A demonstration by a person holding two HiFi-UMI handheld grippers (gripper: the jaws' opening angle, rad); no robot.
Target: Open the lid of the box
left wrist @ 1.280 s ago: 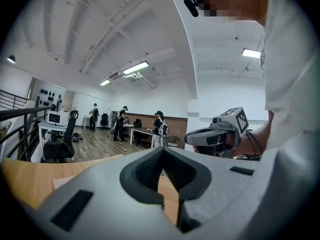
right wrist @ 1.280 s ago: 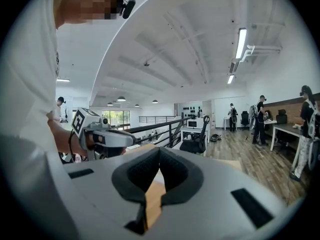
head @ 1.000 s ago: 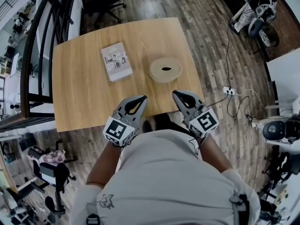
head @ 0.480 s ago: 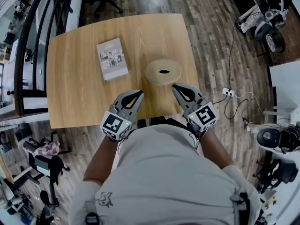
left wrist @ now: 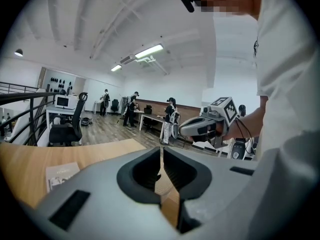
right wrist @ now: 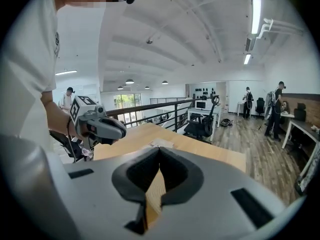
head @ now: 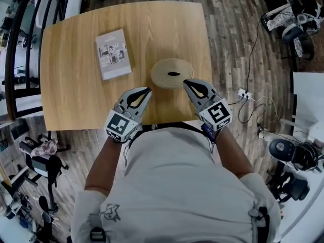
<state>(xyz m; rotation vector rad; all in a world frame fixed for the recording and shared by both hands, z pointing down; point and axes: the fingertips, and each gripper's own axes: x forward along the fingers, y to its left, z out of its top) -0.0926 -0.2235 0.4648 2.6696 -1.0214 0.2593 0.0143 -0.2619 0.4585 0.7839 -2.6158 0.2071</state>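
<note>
Inventory, left to right.

1. Bench (head: 71, 85): pale wood top. It carried two items, well apart from each other, with bare surface all round them.

2. Flat printed item (head: 113, 53): grey and rectangular, lying flat on the left-centre of the bench. It lay clear of both tools. Whether it was a booklet or a shallow carton could not be told.

3. Left tool (head: 148, 89): held by the person low over the near edge of the bench, with the tip pointing toward the round box. The jaws were fully together, the pads meeting along one line with nothing between them. It carried nothing.

4. Round box (head: 172, 73): tan and low, with a dark slot in the middle of its top. It sat toward the near right of the bench, and the lid appeared to be in place. This was judged to be the task's item because both tools flanked it. That placing suggested an approach from two sides, perhaps one tool to steady it and one to lift.

5. Right tool (head: 185, 81): mirrored the left one, with its tip at the box's near right rim as seen from above. Contact could not be confirmed. The jaws were pressed closed and empty, with only bench wood showing past them.
</note>
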